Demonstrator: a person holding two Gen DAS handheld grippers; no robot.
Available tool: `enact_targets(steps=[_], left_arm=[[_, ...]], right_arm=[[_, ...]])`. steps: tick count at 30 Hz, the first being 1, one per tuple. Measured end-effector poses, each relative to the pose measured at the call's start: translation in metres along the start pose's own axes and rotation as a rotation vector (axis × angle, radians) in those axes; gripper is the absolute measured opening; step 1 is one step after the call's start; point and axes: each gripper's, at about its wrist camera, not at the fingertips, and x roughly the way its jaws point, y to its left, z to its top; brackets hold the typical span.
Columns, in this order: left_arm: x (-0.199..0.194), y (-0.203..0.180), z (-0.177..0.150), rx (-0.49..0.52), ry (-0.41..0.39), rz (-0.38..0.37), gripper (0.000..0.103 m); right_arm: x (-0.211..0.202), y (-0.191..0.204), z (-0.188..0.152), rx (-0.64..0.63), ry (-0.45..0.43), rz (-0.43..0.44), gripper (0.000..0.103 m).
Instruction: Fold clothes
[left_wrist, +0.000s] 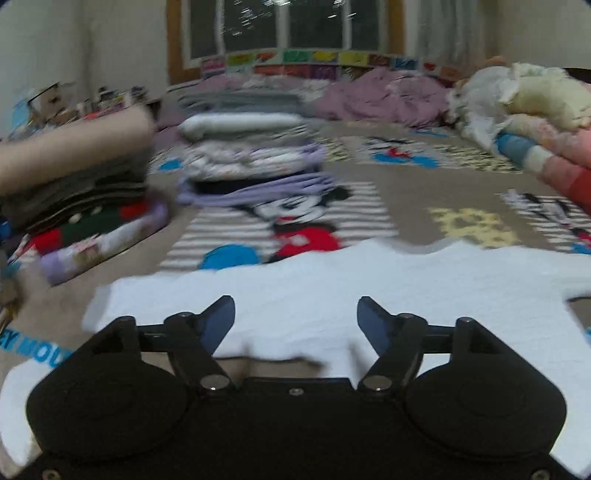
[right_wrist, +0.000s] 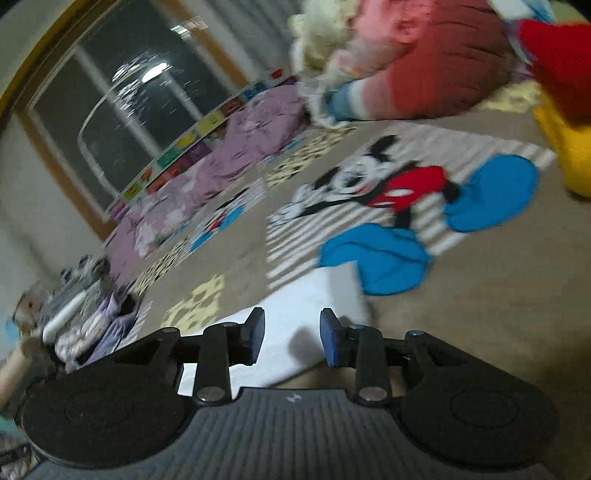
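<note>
Both fisheye views were smeared by motion blur. In the left wrist view, the white garment (left_wrist: 332, 291) ran off the right and bottom edges, its near part hidden behind the left gripper (left_wrist: 295, 319). The stacks of folded clothes (left_wrist: 255, 162) were too blurred to tell apart. In the right wrist view, the right gripper (right_wrist: 291, 341) hid most of that garment (right_wrist: 314, 302); a red and yellow object (right_wrist: 565, 92) was cut off at the right edge.

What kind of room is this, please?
Probably a bedroom or a child's room at home: a cartoon-mouse blanket covers a wide soft surface, stacks of folded clothes and rumpled purple bedding lie below a dark window.
</note>
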Motion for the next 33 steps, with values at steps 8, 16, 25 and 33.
enact_targets(steps=[8, 16, 25, 33], left_arm=[[-0.003, -0.136, 0.017, 0.31, -0.049, -0.157, 0.075], [0.009, -0.304, -0.011, 0.716, -0.122, -0.217, 0.075], [0.047, -0.402, -0.044, 1.034, -0.183, -0.116, 0.068], [0.079, -0.441, -0.041, 1.149, -0.236, 0.043, 0.053]], right_arm=[[-0.022, -0.062, 0.009, 0.262, -0.024, 0.009, 0.036], [-0.028, -0.085, 0.019, 0.298, 0.011, 0.076, 0.039], [-0.035, -0.102, 0.029, 0.278, 0.041, 0.098, 0.039], [-0.036, -0.121, 0.035, 0.369, 0.006, 0.119, 0.039]])
